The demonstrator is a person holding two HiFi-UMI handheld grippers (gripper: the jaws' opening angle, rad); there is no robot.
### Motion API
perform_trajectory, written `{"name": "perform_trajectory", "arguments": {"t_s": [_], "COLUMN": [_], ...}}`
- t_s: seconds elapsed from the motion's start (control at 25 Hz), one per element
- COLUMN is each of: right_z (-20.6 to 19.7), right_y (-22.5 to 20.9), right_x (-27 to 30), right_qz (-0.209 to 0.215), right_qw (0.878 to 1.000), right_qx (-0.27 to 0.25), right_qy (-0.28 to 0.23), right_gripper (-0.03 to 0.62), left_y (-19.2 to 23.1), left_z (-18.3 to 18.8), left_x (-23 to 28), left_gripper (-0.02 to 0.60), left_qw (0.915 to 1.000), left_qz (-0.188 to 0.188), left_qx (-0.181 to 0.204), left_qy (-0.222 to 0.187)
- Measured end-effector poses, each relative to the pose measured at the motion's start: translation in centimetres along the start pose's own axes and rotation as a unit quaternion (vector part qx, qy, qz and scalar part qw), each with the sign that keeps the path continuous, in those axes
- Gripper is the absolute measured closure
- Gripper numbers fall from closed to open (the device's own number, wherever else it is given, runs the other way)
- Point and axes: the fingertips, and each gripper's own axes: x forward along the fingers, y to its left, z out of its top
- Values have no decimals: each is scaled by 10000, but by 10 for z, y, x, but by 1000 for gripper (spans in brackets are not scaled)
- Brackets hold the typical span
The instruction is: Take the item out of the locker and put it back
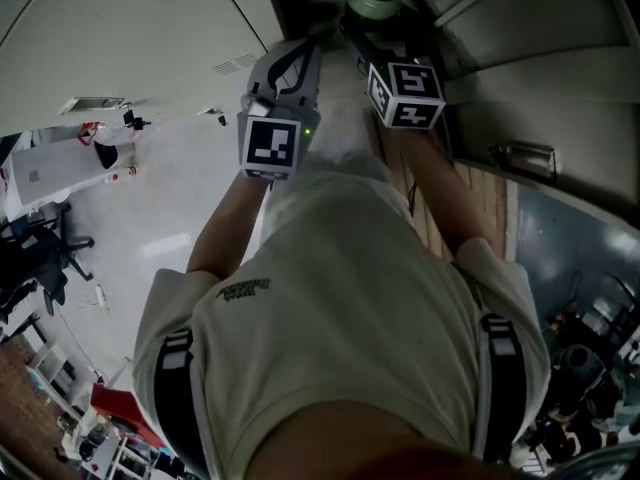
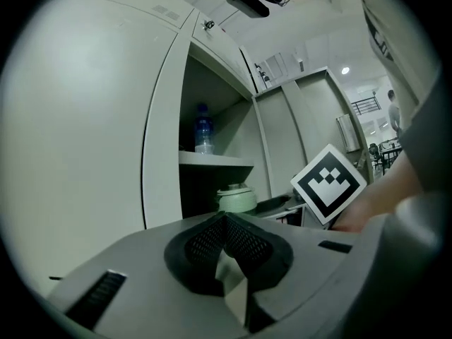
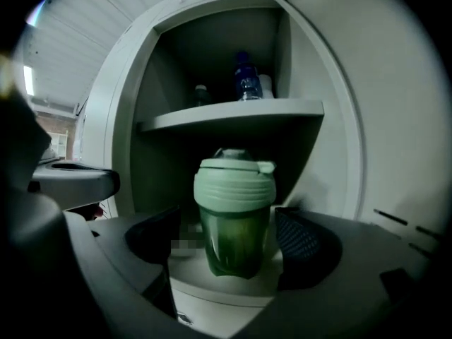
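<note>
Right hand-held gripper (image 3: 227, 242): jaws wide apart, with the green shaker cup (image 3: 234, 210) between them at frame centre, clear of both pads. The cup stands upright in the locker (image 3: 131, 119), below the shelf (image 3: 212, 115) that carries a water bottle (image 3: 244, 76). Left hand-held gripper (image 2: 226, 232): jaws closed together, empty.

**Camera placement**

The head view looks steeply down over the person's shirt (image 1: 370, 298). The left gripper view faces the locker (image 2: 226, 119) obliquely; the right gripper view looks straight in, close. Both share its shelf (image 2: 212, 159) and green cup (image 2: 236, 200).
</note>
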Motion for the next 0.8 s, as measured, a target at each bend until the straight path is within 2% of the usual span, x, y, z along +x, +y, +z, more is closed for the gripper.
{"name": "perform_trajectory", "arguments": {"t_s": [0.4,0.8], "right_z": [-21,-27], "right_y": [-3,-6], "right_x": [22,32], "right_qz": [-76,-57], "right_qw": [9999,9994], "right_qx": [-5,242], "right_qy": [113,261], "right_gripper": [164,166], "left_y": [-1,2], "left_z": [-18,-19], "left_x": [7,8], "left_gripper": [566,566], "left_qw": [9999,9999], "left_qz": [-67,-47], "left_qx": [-70,-96], "left_qy": [43,34]}}
